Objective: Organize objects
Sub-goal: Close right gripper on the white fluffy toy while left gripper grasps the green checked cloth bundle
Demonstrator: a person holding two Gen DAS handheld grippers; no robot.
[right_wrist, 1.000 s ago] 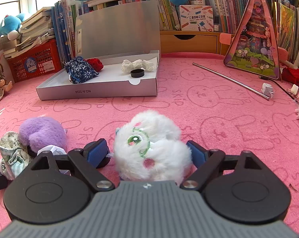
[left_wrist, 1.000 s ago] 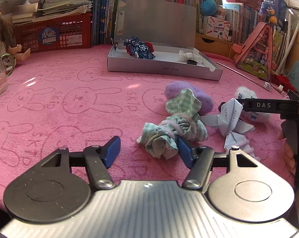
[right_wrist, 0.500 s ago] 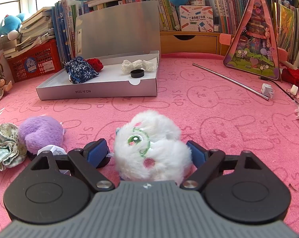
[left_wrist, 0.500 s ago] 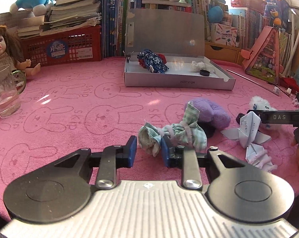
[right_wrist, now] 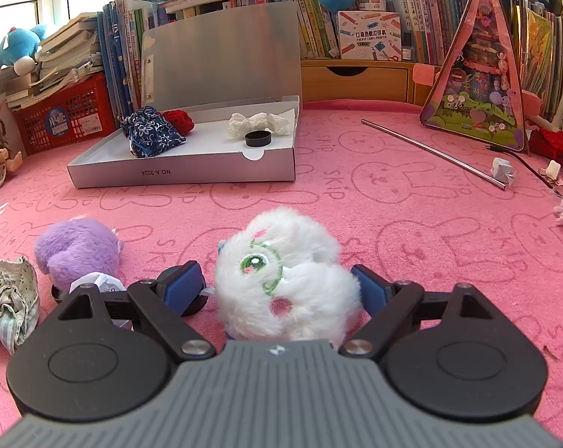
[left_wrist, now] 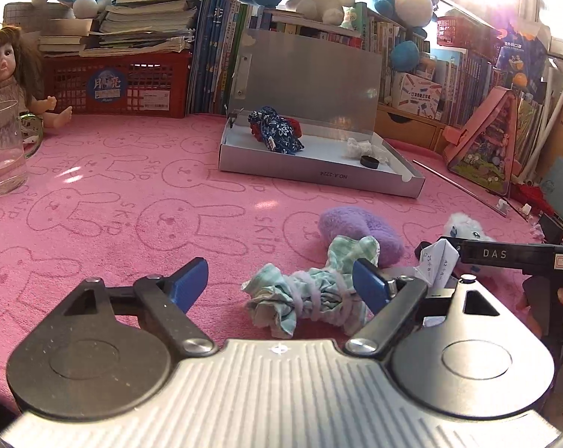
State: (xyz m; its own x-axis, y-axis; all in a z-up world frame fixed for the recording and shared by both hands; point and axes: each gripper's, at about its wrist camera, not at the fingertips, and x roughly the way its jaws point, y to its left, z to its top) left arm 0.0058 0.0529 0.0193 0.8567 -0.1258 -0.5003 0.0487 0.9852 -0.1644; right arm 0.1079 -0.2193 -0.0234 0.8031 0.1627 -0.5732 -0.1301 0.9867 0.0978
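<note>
The left gripper (left_wrist: 281,283) has just been opening its jaws; the green checked cloth bundle tied with white cord (left_wrist: 311,291) is lying between them, not pressed, on the pink bunny-print cloth (left_wrist: 132,205). I judge that regrasping it is next, then carrying it to the open grey cardboard box (left_wrist: 318,175) near the far edge. The right gripper (right_wrist: 277,291) is standing wide around one white fluffy plush toy (right_wrist: 285,283). One purple plush (right_wrist: 76,250) is waiting; four things are lying in the box.
</note>
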